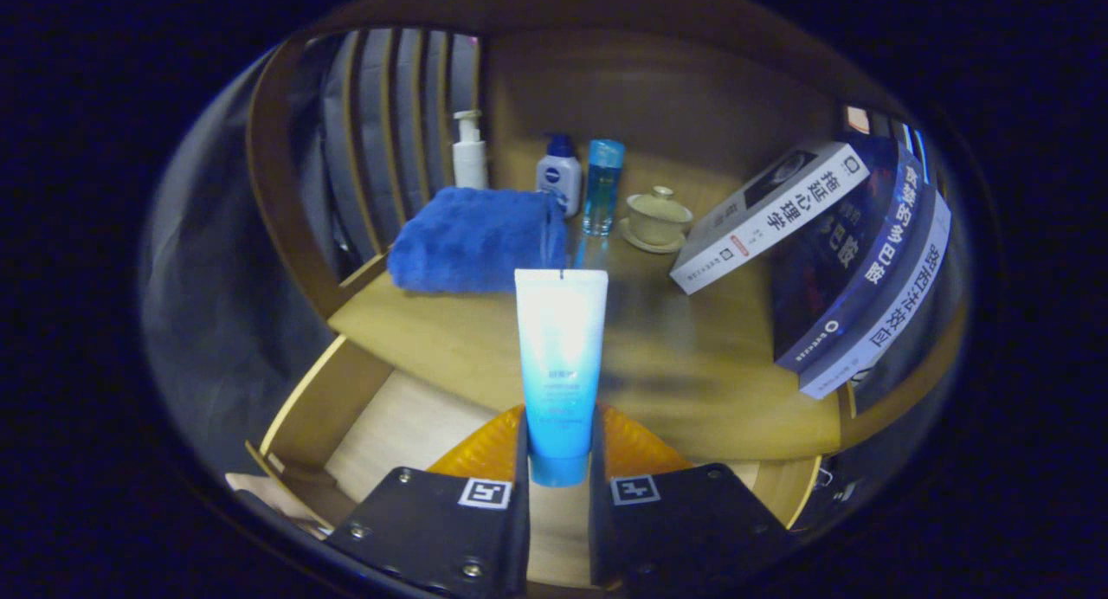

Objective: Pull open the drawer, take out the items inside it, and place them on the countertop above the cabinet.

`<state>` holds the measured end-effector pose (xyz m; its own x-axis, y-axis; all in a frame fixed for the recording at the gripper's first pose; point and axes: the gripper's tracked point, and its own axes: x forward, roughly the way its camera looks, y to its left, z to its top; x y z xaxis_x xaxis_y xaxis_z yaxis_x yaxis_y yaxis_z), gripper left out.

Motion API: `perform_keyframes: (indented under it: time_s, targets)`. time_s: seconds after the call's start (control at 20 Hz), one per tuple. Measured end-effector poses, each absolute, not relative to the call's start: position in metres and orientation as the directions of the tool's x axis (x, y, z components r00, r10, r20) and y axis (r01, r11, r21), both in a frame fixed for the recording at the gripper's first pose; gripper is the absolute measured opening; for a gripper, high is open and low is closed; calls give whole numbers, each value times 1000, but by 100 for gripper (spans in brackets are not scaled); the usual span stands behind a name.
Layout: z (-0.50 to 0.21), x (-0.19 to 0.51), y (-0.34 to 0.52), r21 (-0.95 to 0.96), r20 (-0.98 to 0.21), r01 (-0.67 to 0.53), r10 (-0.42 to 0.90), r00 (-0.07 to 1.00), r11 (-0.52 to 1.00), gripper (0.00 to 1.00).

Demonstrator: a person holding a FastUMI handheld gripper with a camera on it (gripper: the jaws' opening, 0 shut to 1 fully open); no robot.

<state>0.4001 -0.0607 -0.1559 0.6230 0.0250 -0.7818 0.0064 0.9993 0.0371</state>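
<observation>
1. Wooden countertop (485, 339) is seen ahead of the gripper (560, 460), backed by a wooden panel and slatted side; below it, nearer the fingers, the pale floor of the open drawer (407, 426) is visible.
2. A blue-and-white tube (561, 357) is clamped between the two fingers, both of which press on its lower body just above the cap. The tube is held upright, with its long axis running from 6 o'clock at the cap to 12 o'clock at the crimped end.
3. The tube is judged to be lifted clear of the drawer, in front of the countertop's near edge.
4. Bare countertop lies straight ahead at 12 o'clock, between a folded blue towel (472, 240) at 11 o'clock and leaning books (831, 253) at 2 o'clock.
5. Further back, a pump bottle (469, 153), a small white bottle (559, 177), a clear blue bottle (602, 186) and a lidded cup (658, 218) are lined up.
6. The coming move is judged to turn on carrying the tube forward and up over the edge, then setting it onto the bare patch short of the towel and books.
</observation>
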Motion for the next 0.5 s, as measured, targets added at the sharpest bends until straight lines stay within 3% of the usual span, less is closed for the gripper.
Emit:
perform_keyframes:
  time_s: [0.5]
  targets:
    - [-172, 438, -84, 9, -763, 145, -87, 640, 989, 28]
